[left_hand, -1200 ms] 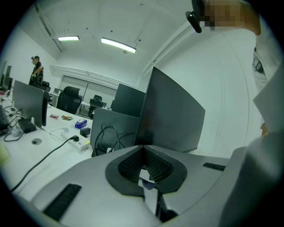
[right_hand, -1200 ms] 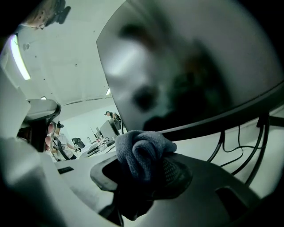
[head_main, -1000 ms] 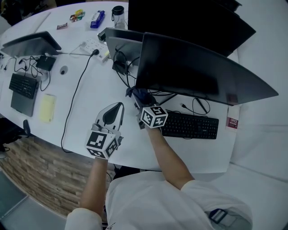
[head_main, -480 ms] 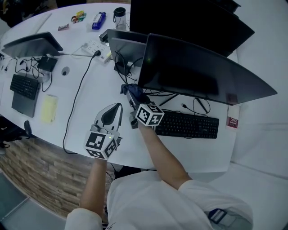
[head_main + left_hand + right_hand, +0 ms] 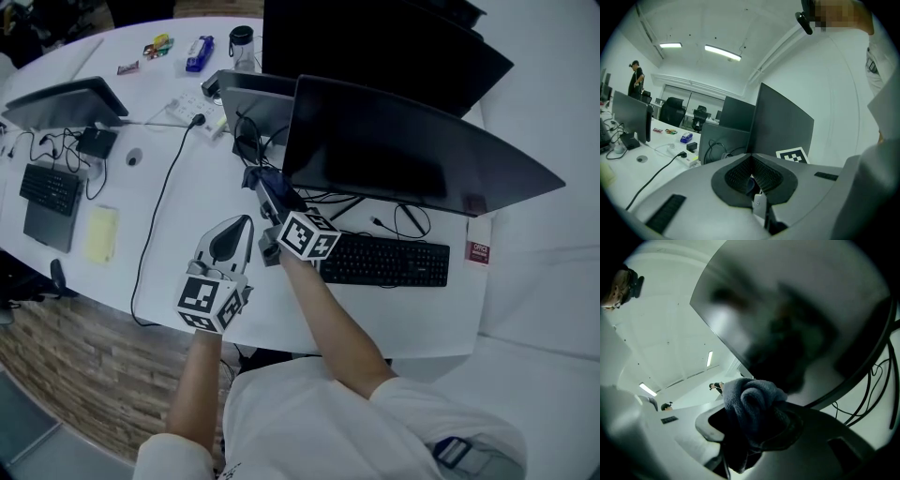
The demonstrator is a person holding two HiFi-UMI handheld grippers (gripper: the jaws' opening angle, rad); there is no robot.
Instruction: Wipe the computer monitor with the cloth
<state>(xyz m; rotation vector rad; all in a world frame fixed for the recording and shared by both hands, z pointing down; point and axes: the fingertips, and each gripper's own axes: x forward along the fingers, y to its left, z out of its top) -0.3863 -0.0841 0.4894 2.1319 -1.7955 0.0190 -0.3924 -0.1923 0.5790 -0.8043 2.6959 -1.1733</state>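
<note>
A large dark monitor (image 5: 403, 155) stands tilted at the middle of the white table (image 5: 178, 206). My right gripper (image 5: 267, 194) is shut on a bunched dark blue cloth (image 5: 262, 179), held just off the monitor's lower left corner, above its stand. In the right gripper view the cloth (image 5: 754, 404) bulges out of the right gripper (image 5: 754, 427), with the monitor's screen (image 5: 797, 301) close above it; I cannot tell if they touch. My left gripper (image 5: 247, 223) rests low over the table to the left, its jaws closed to a point with nothing held. In its own view the left gripper (image 5: 751, 158) faces the monitor (image 5: 780, 126).
A black keyboard (image 5: 384, 261) and loose cables (image 5: 403, 220) lie under the monitor. A second screen (image 5: 248, 98) and a power strip (image 5: 192, 97) stand behind. At far left are another monitor (image 5: 66, 98), a keyboard (image 5: 47, 187) and a yellow pad (image 5: 98, 232).
My right gripper has carried the cloth leftward and a little away from me, out past the monitor's lower left corner. The left gripper has stayed put.
</note>
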